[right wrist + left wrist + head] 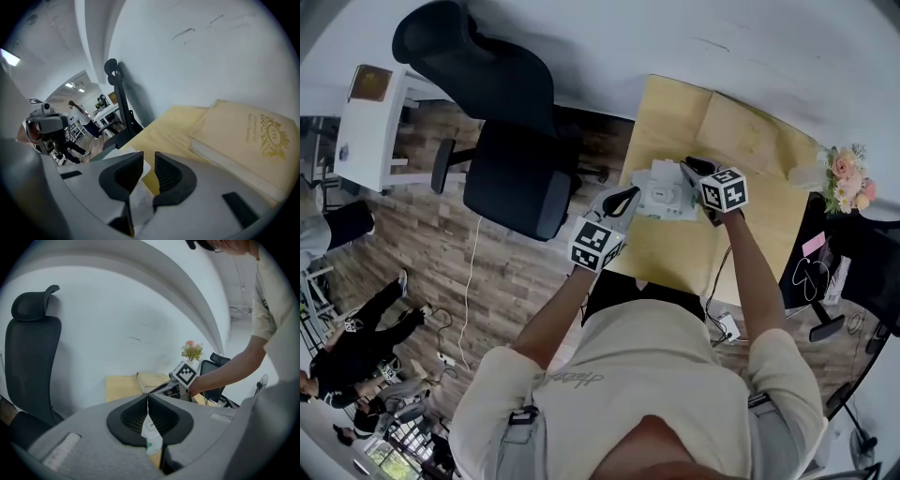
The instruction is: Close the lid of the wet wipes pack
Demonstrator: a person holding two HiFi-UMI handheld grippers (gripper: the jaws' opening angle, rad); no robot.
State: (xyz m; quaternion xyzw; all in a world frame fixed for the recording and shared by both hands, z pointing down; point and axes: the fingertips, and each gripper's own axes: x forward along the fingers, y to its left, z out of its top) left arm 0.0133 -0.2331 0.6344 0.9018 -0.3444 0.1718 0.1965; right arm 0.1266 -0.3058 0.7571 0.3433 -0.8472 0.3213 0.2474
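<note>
The white wet wipes pack (pixel 667 201) lies on the wooden table (pixel 675 253), its rounded lid (pixel 660 195) facing up and looking flat. My left gripper (pixel 620 200) is at the pack's left edge. Its jaws meet at the tips, and the pack's white film (pixel 153 436) shows in the slit between them. My right gripper (pixel 695 170) hovers over the pack's far right corner with its jaws a narrow gap apart. White film (pixel 140 206) lies under them. In the left gripper view the right gripper's marker cube (pixel 186 373) is just beyond the jaws.
A tan book (pixel 248 140) lies on the table by the wall, also in the head view (pixel 750 131). A flower pot (pixel 848 178) stands at the table's right end. A black office chair (pixel 511 141) is left of the table, with a white desk (pixel 370 122) beyond. People stand further left.
</note>
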